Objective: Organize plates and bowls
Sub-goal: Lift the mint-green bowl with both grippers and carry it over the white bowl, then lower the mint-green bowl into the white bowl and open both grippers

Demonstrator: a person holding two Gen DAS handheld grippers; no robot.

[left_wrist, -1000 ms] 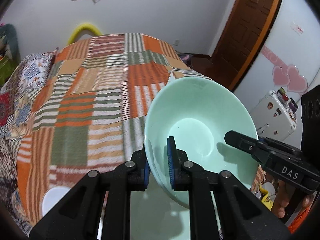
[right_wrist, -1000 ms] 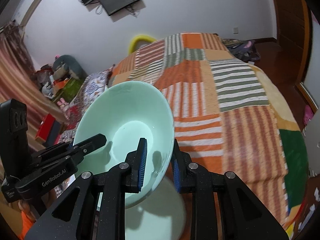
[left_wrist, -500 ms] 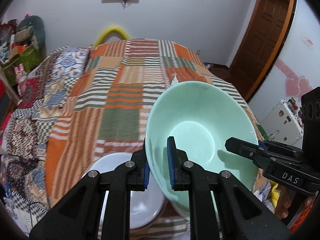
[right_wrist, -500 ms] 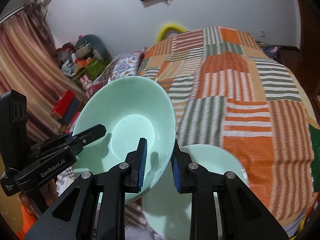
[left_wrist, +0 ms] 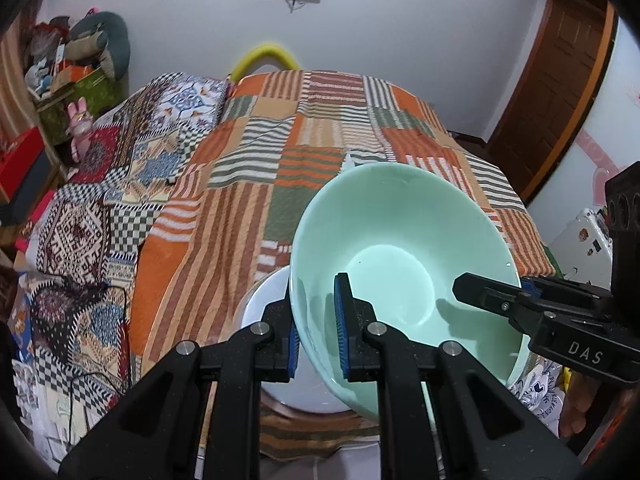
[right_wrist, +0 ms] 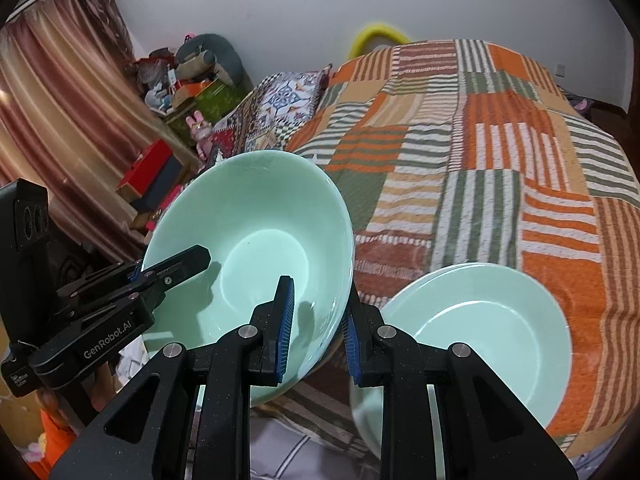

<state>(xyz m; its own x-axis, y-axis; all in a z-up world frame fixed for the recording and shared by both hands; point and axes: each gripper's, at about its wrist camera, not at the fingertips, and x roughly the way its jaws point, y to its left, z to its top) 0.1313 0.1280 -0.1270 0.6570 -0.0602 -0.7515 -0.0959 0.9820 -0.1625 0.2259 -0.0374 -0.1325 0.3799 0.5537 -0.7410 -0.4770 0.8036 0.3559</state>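
A large mint-green bowl [left_wrist: 400, 264] is held in the air between both grippers, tilted. My left gripper [left_wrist: 318, 328] is shut on its left rim. My right gripper [right_wrist: 318, 320] is shut on its right rim and also shows in the left wrist view [left_wrist: 500, 300]. The bowl [right_wrist: 256, 256] fills the left of the right wrist view, where the left gripper [right_wrist: 168, 270] comes in from the left. A white plate [left_wrist: 276, 344] lies on the bed's near edge under the bowl. A stack of mint-green plates [right_wrist: 476, 332] lies on the bed to the right.
The bed has an orange, green and white patchwork cover [left_wrist: 312, 160]. Patterned blankets [left_wrist: 92, 216] hang at its left side. Clutter and boxes [right_wrist: 176, 92] stand by a curtain at the left. A wooden door [left_wrist: 560, 92] is at the far right.
Both grippers have carried the bowl to the left and back from the bed. The white plate and the green plate stack have come into view below.
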